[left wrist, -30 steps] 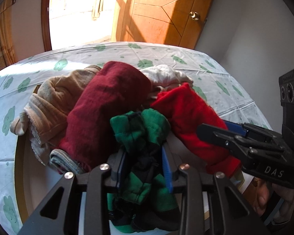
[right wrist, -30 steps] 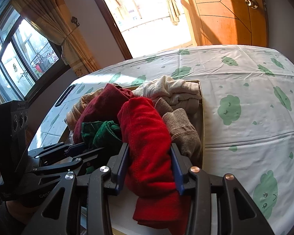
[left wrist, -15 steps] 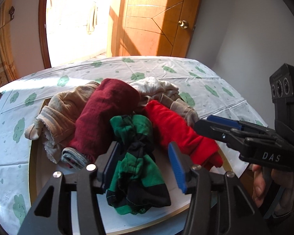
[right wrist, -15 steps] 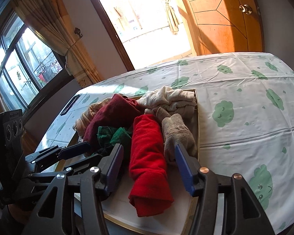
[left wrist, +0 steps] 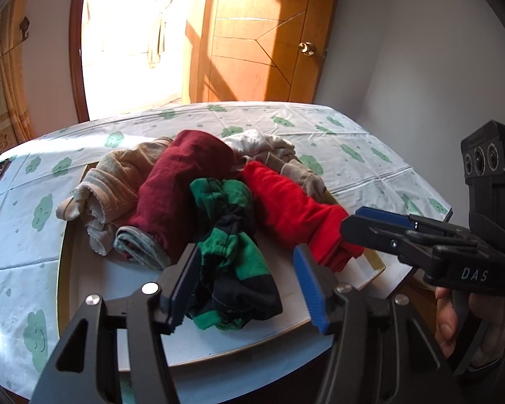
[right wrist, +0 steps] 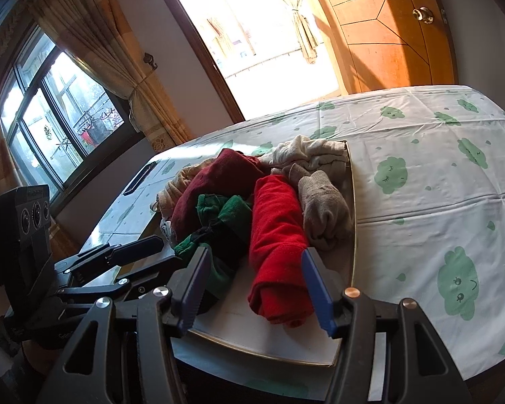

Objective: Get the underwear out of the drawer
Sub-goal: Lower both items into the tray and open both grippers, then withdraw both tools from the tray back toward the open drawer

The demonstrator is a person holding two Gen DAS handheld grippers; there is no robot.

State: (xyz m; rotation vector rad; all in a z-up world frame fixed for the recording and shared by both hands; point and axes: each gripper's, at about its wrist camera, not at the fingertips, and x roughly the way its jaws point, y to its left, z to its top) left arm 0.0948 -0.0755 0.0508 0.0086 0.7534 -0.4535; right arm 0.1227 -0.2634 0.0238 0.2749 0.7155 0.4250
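A pile of underwear lies on a shallow white tray (left wrist: 124,289) with a wooden rim. My left gripper (left wrist: 245,256) stands over the tray's near edge, its jaws still opening. A green-and-black pair (left wrist: 232,229) lies loose between them, and the pads do not press it. My right gripper (right wrist: 256,254) is open around a rolled red piece (right wrist: 276,235) without squeezing it. A maroon piece (left wrist: 181,181) and beige ones (left wrist: 118,178) are heaped behind. Each gripper shows in the other's view, the right gripper (left wrist: 353,222) and the left gripper (right wrist: 151,245).
The tray rests on a table under a white cloth with green clouds (right wrist: 421,202). A dark phone (right wrist: 139,179) lies at the table's far left. A hand (left wrist: 451,320) grips the right tool. A wooden door (left wrist: 262,50) and a bright doorway stand behind.
Both grippers have let go of their cloth, opened and drawn back from the pile. The green-and-black pair and the red roll now lie on the tray.
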